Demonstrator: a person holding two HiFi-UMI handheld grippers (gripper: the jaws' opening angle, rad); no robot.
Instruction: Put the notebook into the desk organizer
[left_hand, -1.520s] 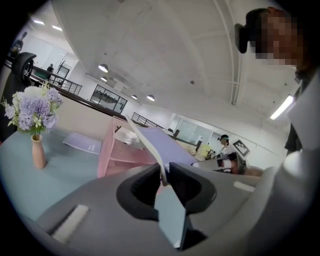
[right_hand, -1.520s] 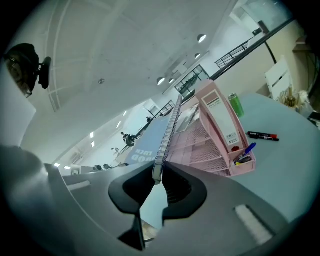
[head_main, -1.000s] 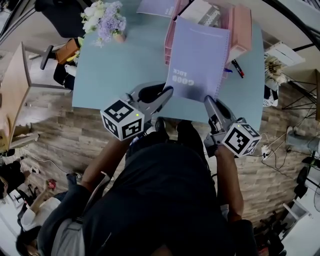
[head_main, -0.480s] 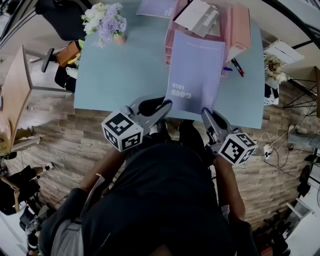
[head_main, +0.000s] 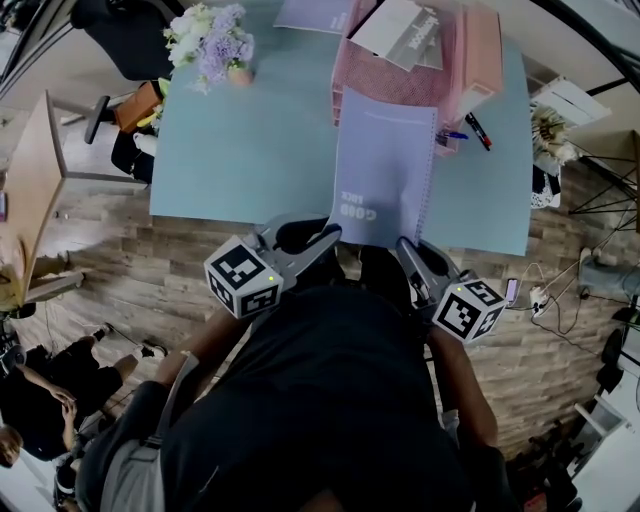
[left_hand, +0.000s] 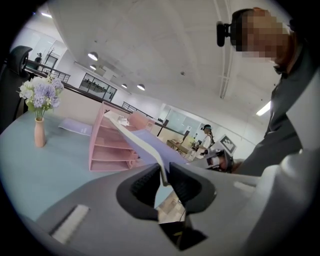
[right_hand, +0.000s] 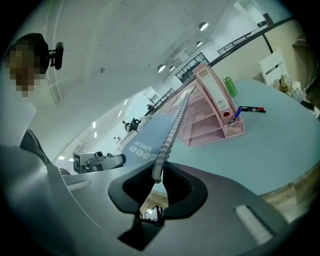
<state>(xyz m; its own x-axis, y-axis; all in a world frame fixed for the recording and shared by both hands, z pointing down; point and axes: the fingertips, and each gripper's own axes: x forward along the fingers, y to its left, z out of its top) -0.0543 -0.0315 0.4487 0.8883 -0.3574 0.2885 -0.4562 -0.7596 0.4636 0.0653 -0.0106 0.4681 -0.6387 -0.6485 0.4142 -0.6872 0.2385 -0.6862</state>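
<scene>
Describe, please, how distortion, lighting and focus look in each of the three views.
Head view: fisheye bends the table edges, light is soft and even, the notebook is sharp. Left gripper view: dark round vignette, ceiling lamps glare, the left gripper looks soft up close. Right gripper view: same vignette, the right gripper blurs nearby, the notebook's spiral is crisp.

1. The worktop (head_main: 250, 140) lies at the person's 12 o'clock.
2. The desk organizer (head_main: 385, 75) stands on it at 1 o'clock, by the far edge.
3. The notebook (head_main: 385, 160) runs from the organizer's 6 o'clock side back past the worktop's near edge.
4. The left tongs (head_main: 333, 233) clamp its 7 o'clock corner, and the right tongs (head_main: 402, 245) clamp its 5 o'clock corner.
5. A vase of flowers (head_main: 212, 45) stands at 11 o'clock.
6. Pens (head_main: 477, 130) lie at the organizer's 4 o'clock.
</scene>
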